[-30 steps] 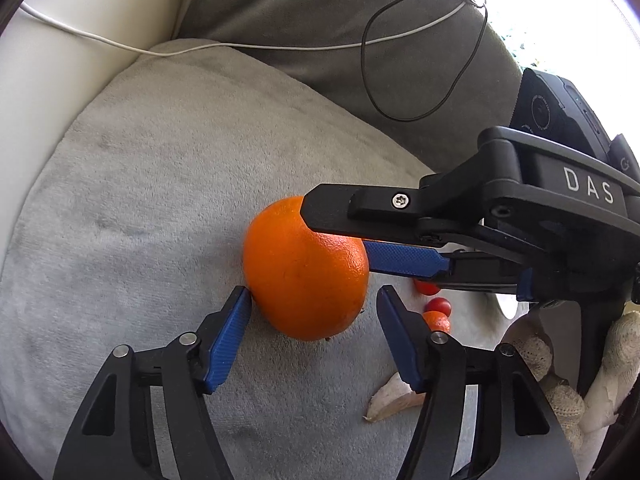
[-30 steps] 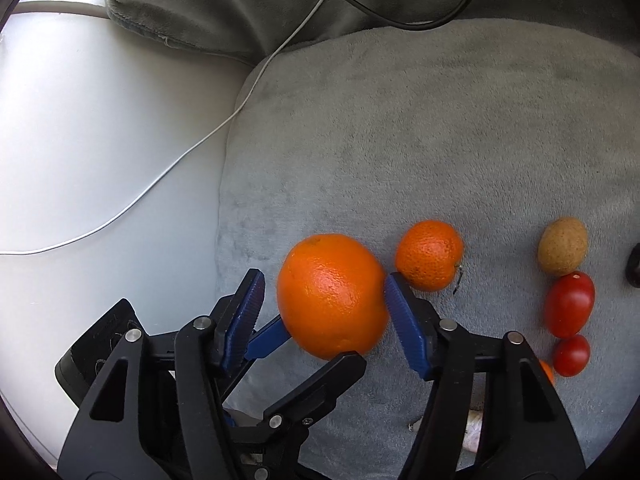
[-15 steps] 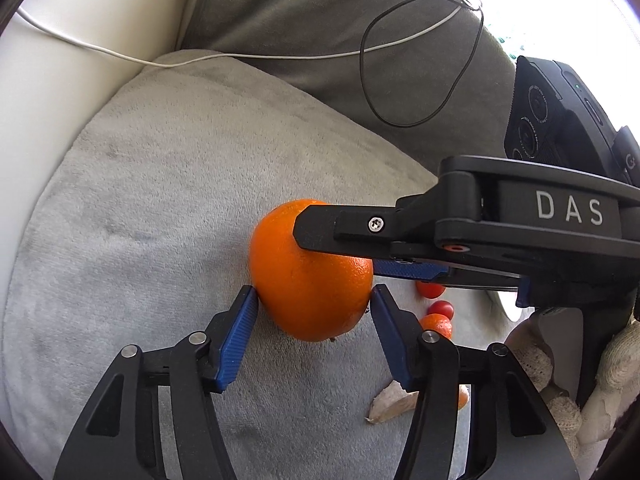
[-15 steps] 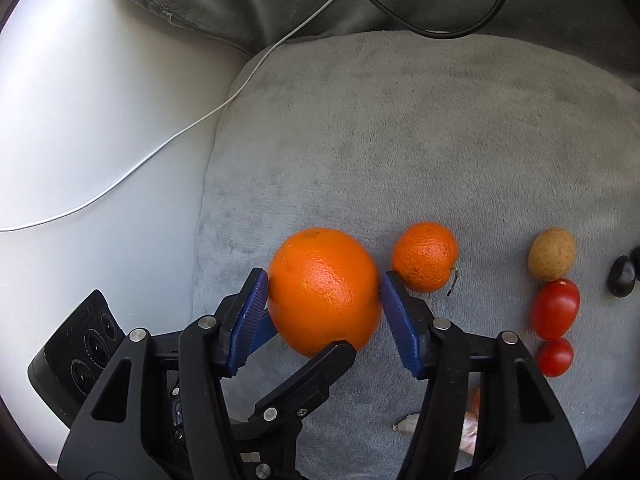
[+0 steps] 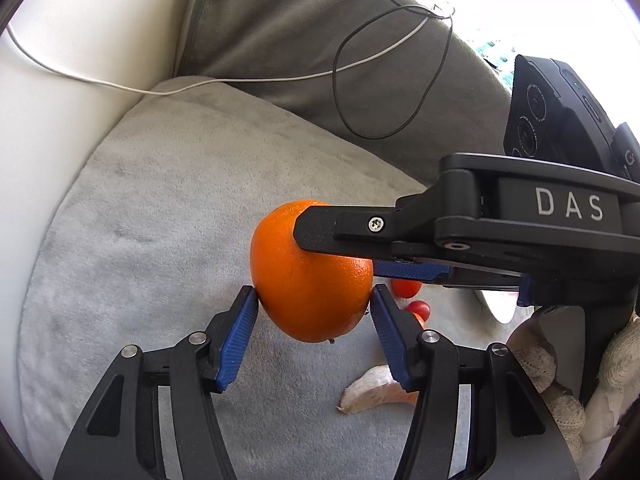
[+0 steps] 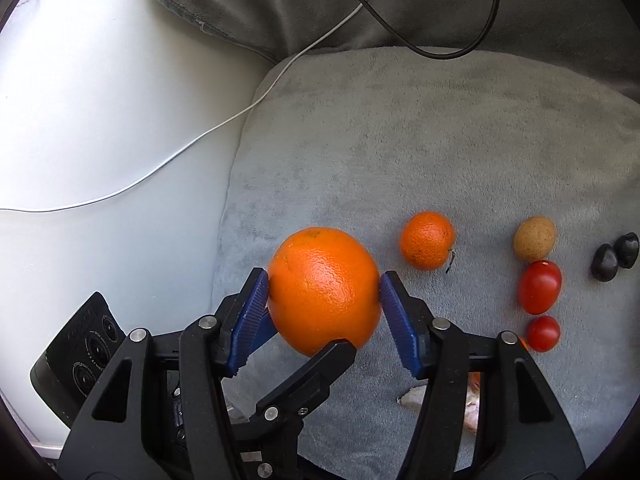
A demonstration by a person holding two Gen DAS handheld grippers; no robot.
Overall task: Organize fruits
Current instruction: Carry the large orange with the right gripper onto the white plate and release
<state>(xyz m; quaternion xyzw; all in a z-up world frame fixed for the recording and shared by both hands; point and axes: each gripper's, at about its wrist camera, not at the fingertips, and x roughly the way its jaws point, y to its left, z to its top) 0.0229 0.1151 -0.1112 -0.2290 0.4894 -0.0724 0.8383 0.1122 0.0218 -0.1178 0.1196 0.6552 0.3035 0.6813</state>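
A large orange [image 5: 308, 276] hangs a little above the grey cushion [image 5: 160, 208], held from two sides at once. My left gripper [image 5: 312, 310] has both blue pads pressed on its lower flanks. My right gripper [image 6: 324, 294] clamps the same orange [image 6: 324, 288] across its middle. In the left wrist view, the right gripper's fingers [image 5: 320, 230] reach in from the right over the fruit. A row of other fruit lies on the cushion: a small mandarin [image 6: 427, 246], a brown fruit [image 6: 535, 239], two red tomatoes [image 6: 540, 286] and two dark fruits [image 6: 606, 262].
A piece of peel [image 5: 376, 394] lies on the cushion near the front. A white cable [image 6: 192, 144] and a black cable [image 5: 380, 80] run over the white sofa arm [image 6: 100, 120] and the grey back cushion [image 5: 300, 28]. A gloved hand [image 5: 560, 392] holds the right gripper.
Both grippers closed their pads onto the large orange and then rose with it. The orange has left the cushion; the rest of the fruit has not moved.
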